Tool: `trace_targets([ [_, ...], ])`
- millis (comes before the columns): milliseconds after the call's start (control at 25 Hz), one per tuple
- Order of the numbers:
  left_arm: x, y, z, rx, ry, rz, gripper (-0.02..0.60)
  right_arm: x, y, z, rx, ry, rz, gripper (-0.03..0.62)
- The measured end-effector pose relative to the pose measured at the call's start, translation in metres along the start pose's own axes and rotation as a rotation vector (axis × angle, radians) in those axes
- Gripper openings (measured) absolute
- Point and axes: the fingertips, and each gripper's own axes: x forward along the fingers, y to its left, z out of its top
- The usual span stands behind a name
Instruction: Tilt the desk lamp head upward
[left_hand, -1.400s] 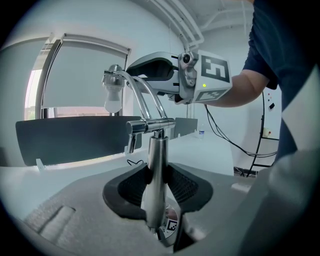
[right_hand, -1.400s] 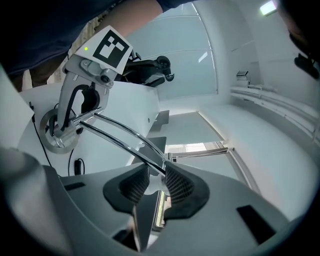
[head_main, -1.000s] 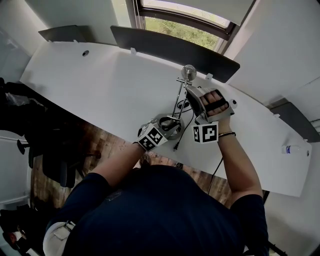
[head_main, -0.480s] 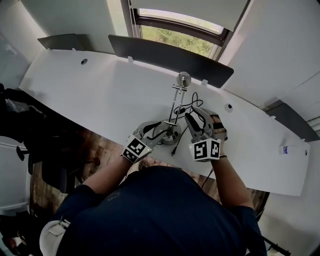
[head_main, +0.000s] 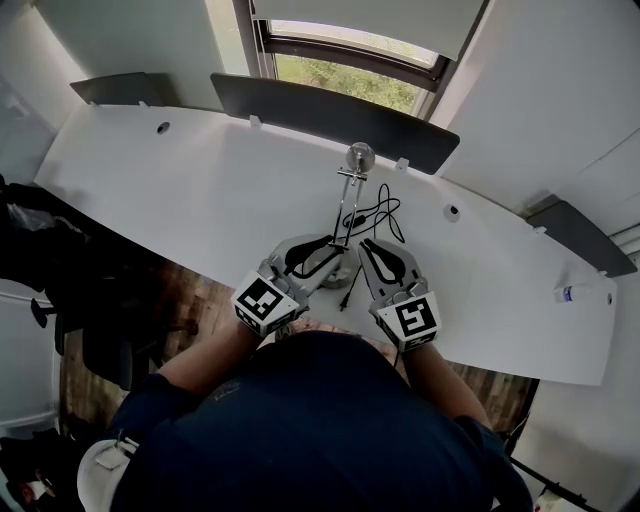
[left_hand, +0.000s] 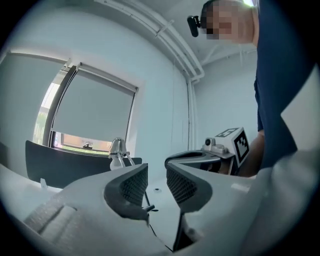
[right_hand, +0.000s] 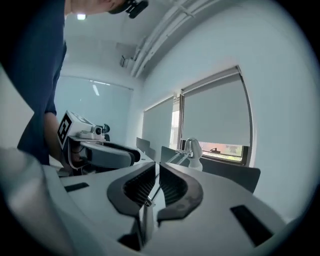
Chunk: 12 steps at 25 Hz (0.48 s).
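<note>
The desk lamp has a small chrome head (head_main: 358, 157) on a thin arm (head_main: 347, 205) that rises from a round base (head_main: 338, 268) near the desk's front edge. Its black cable (head_main: 378, 214) loops to the right. My left gripper (head_main: 318, 250) lies at the base, its jaws closing with a gap and nothing between them (left_hand: 156, 182). My right gripper (head_main: 374, 250) sits just right of the base, jaws closing to a narrow slit, empty (right_hand: 156, 184). Neither touches the lamp head, which shows beyond the jaws (left_hand: 117, 149) (right_hand: 193, 149).
The long white desk (head_main: 200, 190) is backed by dark partition panels (head_main: 320, 105) under a window. A small bottle (head_main: 568, 293) stands at the desk's far right edge. A dark office chair (head_main: 95, 300) is on the floor to the left.
My right gripper has come down from the lamp's arm to the desk's front edge and narrowed its jaws. The left gripper stays by the base, drawn slightly back.
</note>
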Motion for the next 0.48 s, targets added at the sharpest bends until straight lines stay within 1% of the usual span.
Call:
trace_targets([
  [120,-0.001,-0.005,0.010,-0.010,-0.027,0.001,0.089,-0.005,0.006,0.000,0.116,-0.027,0.010,0.025],
  [200,-0.002,-0.008,0.009,-0.023,-0.028,0.003,0.073,-0.008,0.012,-0.003,0.163,-0.038,0.017,0.020],
  [360,-0.006,-0.018,-0.002,-0.041,-0.017,-0.006,0.035,-0.009,0.031,-0.009,0.182,-0.036,0.053,0.015],
  [480,-0.006,-0.024,-0.006,-0.033,-0.011,-0.019,0.015,-0.009,0.039,-0.007,0.174,-0.039,0.081,0.012],
])
